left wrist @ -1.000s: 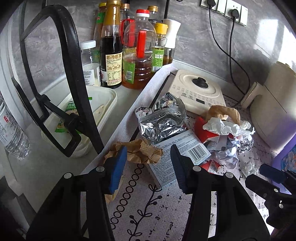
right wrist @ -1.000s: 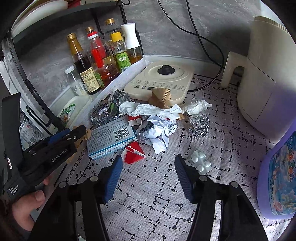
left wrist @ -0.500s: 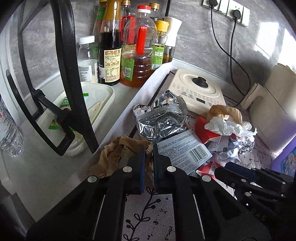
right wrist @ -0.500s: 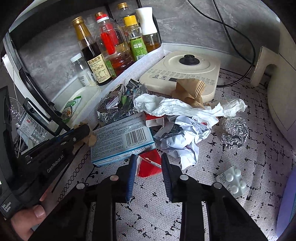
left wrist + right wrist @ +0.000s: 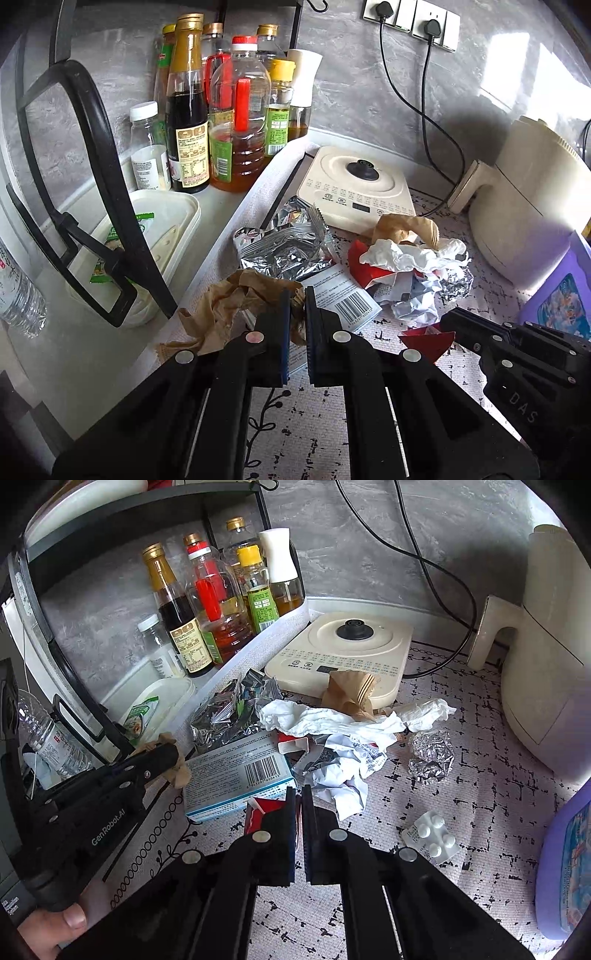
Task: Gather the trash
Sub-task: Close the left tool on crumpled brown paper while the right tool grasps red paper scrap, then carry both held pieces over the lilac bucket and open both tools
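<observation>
Left gripper (image 5: 296, 295) has its jaws pinched tight on a crumpled brown paper wad (image 5: 236, 302), which bunches out to the left of the tips at the near-left edge of the trash pile. The right gripper (image 5: 299, 794) has its jaws squeezed right together on the edge of a red wrapper (image 5: 271, 805); the wrapper sticks out to the left of the tips, just in front of a blue-and-white box (image 5: 236, 775) with a barcode.

Moving outward, the rest of the trash sits on the patterned mat (image 5: 480, 775) that covers the surface. Behind the box there's a crinkled foil bag (image 5: 225, 716). To the right of that lies white tissue (image 5: 325, 720), with crumpled printed paper (image 5: 343, 768) just in front of it. A foil ball (image 5: 430, 755) sits a bit further right, apart from the heap. A pill blister pack (image 5: 430, 834) lies on its own at the near right. Another brown paper piece (image 5: 351, 694) leans against the front of a cream cooker base (image 5: 343, 650) at the far side.

Far left is a cluster of sauce bottles (image 5: 221, 605). A cream appliance (image 5: 546, 646) stands at the far right, and a purple container (image 5: 569, 867) is at the near right edge. A hand (image 5: 48, 930) shows at the bottom left of the right camera view, holding the left gripper.
</observation>
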Available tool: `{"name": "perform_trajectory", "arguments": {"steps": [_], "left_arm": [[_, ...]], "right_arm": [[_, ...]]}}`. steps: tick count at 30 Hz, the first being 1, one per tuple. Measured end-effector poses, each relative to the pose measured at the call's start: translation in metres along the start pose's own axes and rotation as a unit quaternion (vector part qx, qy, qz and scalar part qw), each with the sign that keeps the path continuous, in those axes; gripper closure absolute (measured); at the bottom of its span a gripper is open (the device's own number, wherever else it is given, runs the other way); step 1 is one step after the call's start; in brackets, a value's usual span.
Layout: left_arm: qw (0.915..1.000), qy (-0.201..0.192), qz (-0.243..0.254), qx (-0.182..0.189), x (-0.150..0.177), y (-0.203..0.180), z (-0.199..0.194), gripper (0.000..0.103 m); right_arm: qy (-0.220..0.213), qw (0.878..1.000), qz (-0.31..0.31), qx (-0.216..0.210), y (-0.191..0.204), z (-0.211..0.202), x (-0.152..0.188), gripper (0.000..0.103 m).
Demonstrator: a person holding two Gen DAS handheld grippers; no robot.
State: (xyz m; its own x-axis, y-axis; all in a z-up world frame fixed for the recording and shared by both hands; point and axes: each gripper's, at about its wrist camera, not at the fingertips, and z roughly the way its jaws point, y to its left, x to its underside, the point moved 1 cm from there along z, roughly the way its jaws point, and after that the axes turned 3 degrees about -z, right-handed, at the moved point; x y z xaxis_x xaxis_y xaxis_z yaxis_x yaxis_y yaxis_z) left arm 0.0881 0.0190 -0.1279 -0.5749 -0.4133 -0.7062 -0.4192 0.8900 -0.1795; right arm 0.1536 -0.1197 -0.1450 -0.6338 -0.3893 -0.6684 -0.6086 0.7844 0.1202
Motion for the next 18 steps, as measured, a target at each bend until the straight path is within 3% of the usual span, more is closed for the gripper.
{"name": "perform_trajectory", "arguments": {"steps": [9,18], "left_arm": [[0.9978,-0.012,0.038,0.054,-0.011,-0.039,-0.022,0.095],[0.989,-0.033,0.079,0.121,-0.022,-0.092,-0.049,0.095]], "right_arm": [[-0.053,0.997,0.031,0.051,-0.008,-0.069,0.004,0.099],[-0.101,0.986,0.071,0.114,-0.032,-0.136,0.013,0.099]]}}
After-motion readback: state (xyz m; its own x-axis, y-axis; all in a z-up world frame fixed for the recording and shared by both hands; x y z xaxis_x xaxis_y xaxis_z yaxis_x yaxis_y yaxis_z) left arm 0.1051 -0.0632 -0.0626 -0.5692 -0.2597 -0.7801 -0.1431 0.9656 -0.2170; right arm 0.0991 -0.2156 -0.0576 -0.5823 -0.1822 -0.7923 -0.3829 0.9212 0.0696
